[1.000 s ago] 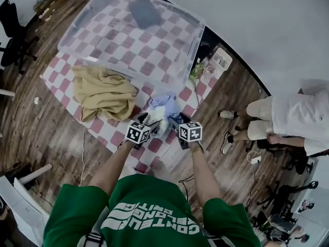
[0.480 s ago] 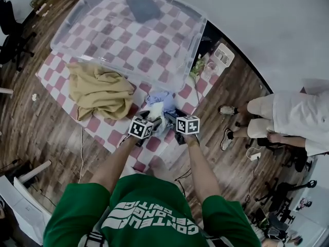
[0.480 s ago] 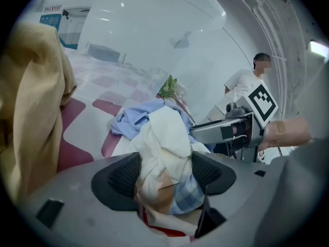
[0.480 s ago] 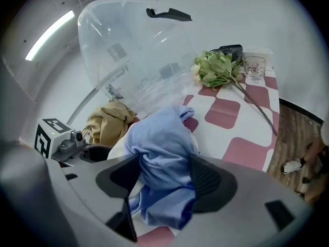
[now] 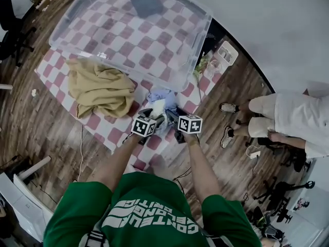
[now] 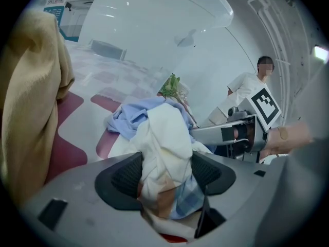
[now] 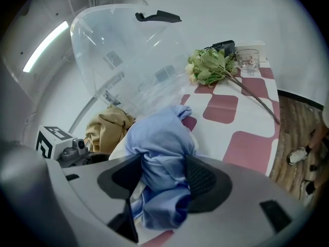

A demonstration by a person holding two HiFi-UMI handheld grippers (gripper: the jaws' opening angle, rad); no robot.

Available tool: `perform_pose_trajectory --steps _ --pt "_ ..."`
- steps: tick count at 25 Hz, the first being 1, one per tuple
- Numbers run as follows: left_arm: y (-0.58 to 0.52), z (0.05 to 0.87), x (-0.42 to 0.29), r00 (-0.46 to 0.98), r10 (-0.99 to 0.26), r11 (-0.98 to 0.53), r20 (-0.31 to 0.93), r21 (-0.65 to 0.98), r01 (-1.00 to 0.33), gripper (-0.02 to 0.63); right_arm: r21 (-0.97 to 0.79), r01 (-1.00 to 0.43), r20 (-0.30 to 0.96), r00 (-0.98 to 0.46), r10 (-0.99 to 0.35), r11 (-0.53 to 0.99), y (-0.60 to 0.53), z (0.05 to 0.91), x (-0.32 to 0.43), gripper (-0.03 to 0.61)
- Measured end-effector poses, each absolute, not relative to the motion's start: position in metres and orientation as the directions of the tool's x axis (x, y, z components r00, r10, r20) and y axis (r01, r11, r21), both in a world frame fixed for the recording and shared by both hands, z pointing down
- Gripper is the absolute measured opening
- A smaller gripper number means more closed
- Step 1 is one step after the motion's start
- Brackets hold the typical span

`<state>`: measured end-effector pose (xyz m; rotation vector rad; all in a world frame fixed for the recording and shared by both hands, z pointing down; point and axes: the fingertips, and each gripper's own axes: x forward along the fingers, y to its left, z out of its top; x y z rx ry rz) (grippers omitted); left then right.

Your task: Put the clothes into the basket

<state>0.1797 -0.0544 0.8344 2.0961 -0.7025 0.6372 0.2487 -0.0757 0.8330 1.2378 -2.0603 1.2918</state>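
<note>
Head view: the tan garment [image 5: 100, 86] lies on the checked mat [image 5: 56, 73], touching the near wall of the clear basket [image 5: 169, 76], which already holds a dark garment [image 5: 145, 0]. The left gripper [image 5: 152, 115] pinches the white fold of the blue-and-white bundle [image 5: 162, 99], which lies on the mat just outside the basket. The right gripper [image 5: 175, 118] has just been closing its wide jaws, and its pads now bear on the blue fold. A sound lift would likely firm up both pinches deep in the cloth, raise the hands together until trailing folds clear the rim, then release over the basket floor. Against the frame a second ago, both grippers sit lower in the bundle; the other garments lie unchanged
</note>
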Motion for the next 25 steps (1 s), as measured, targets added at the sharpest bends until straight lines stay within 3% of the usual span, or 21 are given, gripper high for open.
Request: perform_pose_trajectory --steps 11,25 --pt "-0.052 0.824 0.194 0.758 -0.265 -0.511 0.595 0.580 -0.634 0.229 -0.588 -0.802 0.672 -0.555 -0.491 0.102 -0.073 0.831 0.251 0.208" --pt "-0.048 0.785 0.191 0.767 -0.333 -0.596 0.548 0.508 -0.622 0.199 -0.611 -0.787 0.605 -0.531 -0.593 0.082 -0.061 0.796 0.241 0.141"
